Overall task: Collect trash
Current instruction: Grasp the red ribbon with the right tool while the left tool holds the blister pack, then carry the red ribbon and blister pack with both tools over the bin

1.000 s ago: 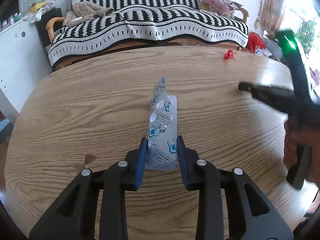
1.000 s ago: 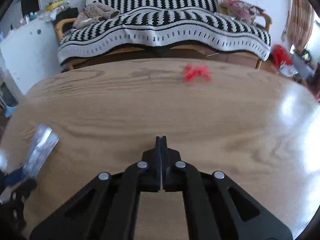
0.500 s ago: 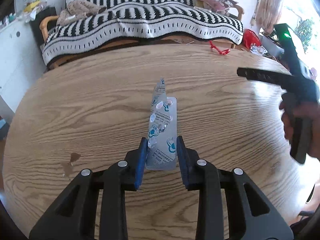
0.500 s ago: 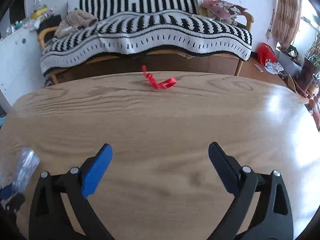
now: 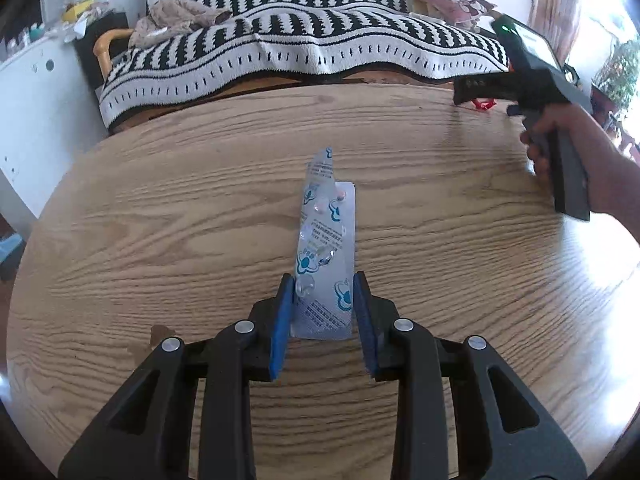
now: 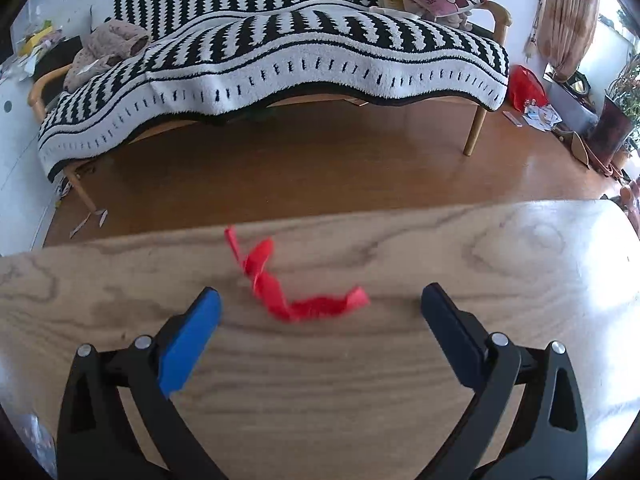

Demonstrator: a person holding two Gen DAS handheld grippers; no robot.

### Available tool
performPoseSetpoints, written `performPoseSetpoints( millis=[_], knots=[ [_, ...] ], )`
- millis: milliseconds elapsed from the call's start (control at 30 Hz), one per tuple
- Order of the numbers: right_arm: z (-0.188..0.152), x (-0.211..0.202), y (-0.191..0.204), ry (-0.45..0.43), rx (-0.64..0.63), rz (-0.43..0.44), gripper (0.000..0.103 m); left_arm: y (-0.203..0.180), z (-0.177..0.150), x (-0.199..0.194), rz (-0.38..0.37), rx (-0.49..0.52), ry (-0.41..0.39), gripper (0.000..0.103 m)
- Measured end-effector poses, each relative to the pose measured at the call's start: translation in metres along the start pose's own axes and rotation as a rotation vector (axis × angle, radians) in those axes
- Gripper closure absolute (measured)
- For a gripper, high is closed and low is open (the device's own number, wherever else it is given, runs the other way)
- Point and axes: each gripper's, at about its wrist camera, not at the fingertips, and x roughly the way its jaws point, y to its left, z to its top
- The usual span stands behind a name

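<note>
My left gripper is shut on a silvery pill blister pack, which sticks out forward over the wooden table; a second crumpled foil strip stands up beside it. A twisted red ribbon scrap lies near the table's far edge. My right gripper hovers just in front of it with its jaws opening wide, the ribbon lying between and just beyond the fingertips, untouched. In the left wrist view the right gripper, held by a hand, hangs over the ribbon at the far right.
Past the table edge there is brown floor, then a wooden sofa under a black-and-white striped blanket. A red bag and clutter sit on the floor at the right. A white cabinet stands to the left.
The right gripper went from shut to wide open and travelled forward across the table to the red ribbon. The left gripper kept its hold on the blister pack and barely shifted.
</note>
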Motion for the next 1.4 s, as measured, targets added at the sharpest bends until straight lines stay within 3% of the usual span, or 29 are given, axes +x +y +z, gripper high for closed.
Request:
performPoseSetpoints(
  millis=[67, 133, 200, 533, 667, 833, 933, 1133, 1400],
  knots=[
    [0.003, 0.002, 0.002, -0.006, -0.01, 0.007, 0.013, 0.0, 0.0, 0.0, 0.0, -0.002, -0.005, 0.074],
    [0.004, -0.001, 0.004, -0.027, -0.023, 0.012, 0.034, -0.001, -0.001, 0.0, 0.0, 0.001, -0.006, 0.074],
    [0.005, -0.005, 0.005, -0.048, -0.032, 0.015, 0.063, -0.001, -0.001, -0.001, 0.004, 0.004, -0.009, 0.074],
    [-0.022, -0.025, 0.007, -0.056, -0.054, 0.032, 0.07, -0.004, 0.004, 0.0, 0.03, -0.008, 0.007, 0.074],
    [-0.064, -0.059, 0.002, -0.05, -0.089, 0.077, 0.072, -0.019, 0.007, -0.011, 0.055, 0.033, -0.031, 0.074],
    [-0.134, -0.132, -0.032, -0.069, -0.137, 0.101, 0.072, -0.052, 0.015, -0.042, -0.003, 0.047, -0.073, 0.074],
    [-0.181, -0.185, -0.072, -0.087, -0.117, 0.094, 0.072, -0.085, 0.018, -0.06, -0.066, 0.06, -0.088, 0.074],
    [-0.265, -0.277, -0.19, -0.106, 0.033, 0.011, 0.072, -0.193, 0.006, -0.097, -0.213, 0.168, -0.119, 0.074],
    [-0.395, -0.38, -0.385, -0.185, 0.369, -0.186, 0.072, -0.386, -0.053, -0.144, -0.468, 0.388, -0.15, 0.074]
  ],
)
